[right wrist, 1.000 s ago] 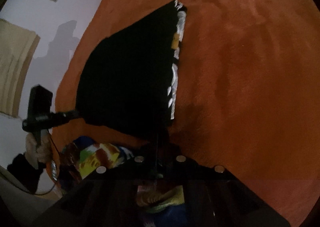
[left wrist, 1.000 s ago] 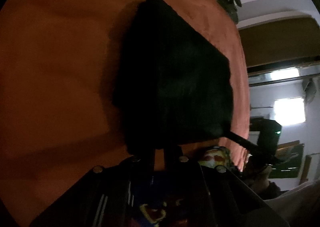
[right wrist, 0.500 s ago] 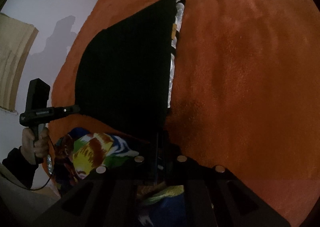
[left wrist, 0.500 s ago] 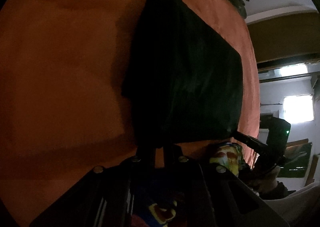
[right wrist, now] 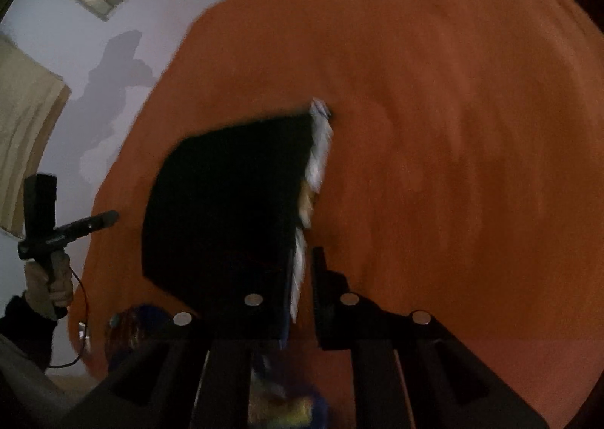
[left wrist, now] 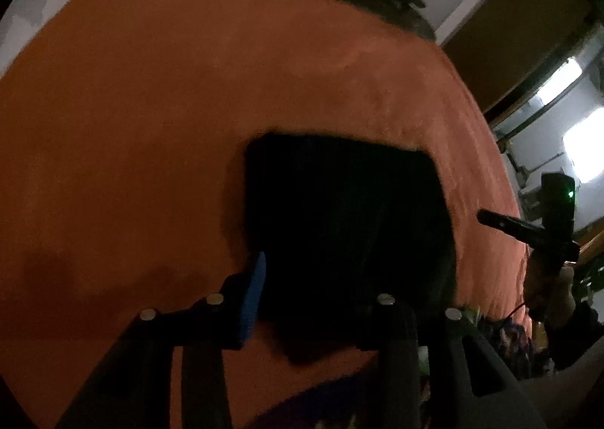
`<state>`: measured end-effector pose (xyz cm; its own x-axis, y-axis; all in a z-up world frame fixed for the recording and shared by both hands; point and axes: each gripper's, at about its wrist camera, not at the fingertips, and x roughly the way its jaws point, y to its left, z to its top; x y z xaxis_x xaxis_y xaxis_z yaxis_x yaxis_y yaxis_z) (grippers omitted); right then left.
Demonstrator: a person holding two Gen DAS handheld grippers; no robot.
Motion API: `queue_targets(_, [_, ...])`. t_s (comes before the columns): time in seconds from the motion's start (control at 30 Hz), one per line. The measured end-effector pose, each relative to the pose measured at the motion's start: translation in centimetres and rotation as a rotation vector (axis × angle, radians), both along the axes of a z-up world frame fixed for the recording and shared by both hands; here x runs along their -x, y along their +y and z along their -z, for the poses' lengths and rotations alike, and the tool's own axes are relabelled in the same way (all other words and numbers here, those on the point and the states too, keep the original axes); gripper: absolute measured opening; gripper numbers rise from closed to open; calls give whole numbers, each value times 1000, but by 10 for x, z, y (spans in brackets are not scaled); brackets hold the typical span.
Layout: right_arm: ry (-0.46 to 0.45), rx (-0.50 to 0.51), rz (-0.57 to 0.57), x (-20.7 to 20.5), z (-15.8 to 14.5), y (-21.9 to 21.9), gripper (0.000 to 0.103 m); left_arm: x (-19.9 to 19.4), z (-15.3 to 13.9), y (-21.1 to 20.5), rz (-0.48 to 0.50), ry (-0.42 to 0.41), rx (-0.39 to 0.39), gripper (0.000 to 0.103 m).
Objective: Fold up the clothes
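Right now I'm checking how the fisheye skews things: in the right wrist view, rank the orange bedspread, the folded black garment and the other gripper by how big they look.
1. Orange bedspread, largest.
2. Folded black garment.
3. Left gripper, smallest, though it sits at the distorted edge, so this says little about true size.

The left gripper (left wrist: 321,300) tilts steeply down, its jaws just opening, fingers spread wide and pressing nothing. The right gripper (right wrist: 298,289), out at three o'clock from it, has also parted, its pads clear.
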<state>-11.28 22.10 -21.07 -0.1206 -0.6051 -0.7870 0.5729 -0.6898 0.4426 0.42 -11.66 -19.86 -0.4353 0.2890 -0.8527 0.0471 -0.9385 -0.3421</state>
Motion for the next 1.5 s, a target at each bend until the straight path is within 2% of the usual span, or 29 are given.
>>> queue_targets(0.07, [113, -10, -15, 12, -9, -24, 8, 23, -1, 17, 22, 27, 10, 43])
queue_targets(0.13, [178, -20, -8, 23, -11, -46, 8, 44, 5, 42, 28, 60, 39, 50])
queue_targets(0.2, [178, -21, 18, 34, -3, -64, 8, 54, 21, 62, -17, 97, 92, 68])
queue_targets(0.27, [171, -37, 61, 39, 11, -74, 8, 58, 42, 75, -54, 91, 122, 68])
queue_targets(0.37, [215, -145, 100, 31, 41, -87, 8, 53, 73, 83, -92, 46, 124, 68])
queue_targets(0.47, [154, -125, 124, 27, 59, -72, 6, 40, 87, 83, -86, 28, 120, 67])
queue_targets(0.6, [111, -80, 109, 30, 48, -51, 6, 23, 81, 93, -25, 46, 208, 67])
queue_targets(0.7, [91, -17, 191, 46, 32, -31, 7, 10, 77, 87, -19, 49, 214, 67])
queue_targets(0.77, [94, -48, 154, 57, 32, -37, 8, 6, 79, 84, -23, 47, 212, 67])
queue_targets(0.87, [66, -141, 68, 62, 55, -50, 12, 0, 78, 78, -29, 42, 200, 67])
queue_targets(1.0, [56, -127, 62, 58, 65, -42, 13, -6, 76, 78, -25, 35, 194, 67])
queue_targets(1.13, [66, -94, 92, 44, 48, -25, 13, -11, 74, 77, -25, 24, 189, 67])
queue_targets(1.23, [98, -53, 78, 22, 31, -20, 13, -17, 74, 75, -18, 16, 186, 67])
queue_targets(1.4, [121, -45, -41, -38, 8, -18, 13, -28, 72, 71, -7, 2, 190, 68])
queue_targets(1.5, [-24, -158, -205, -68, 33, -26, 13, -32, 72, 66, -18, -21, 229, 70])
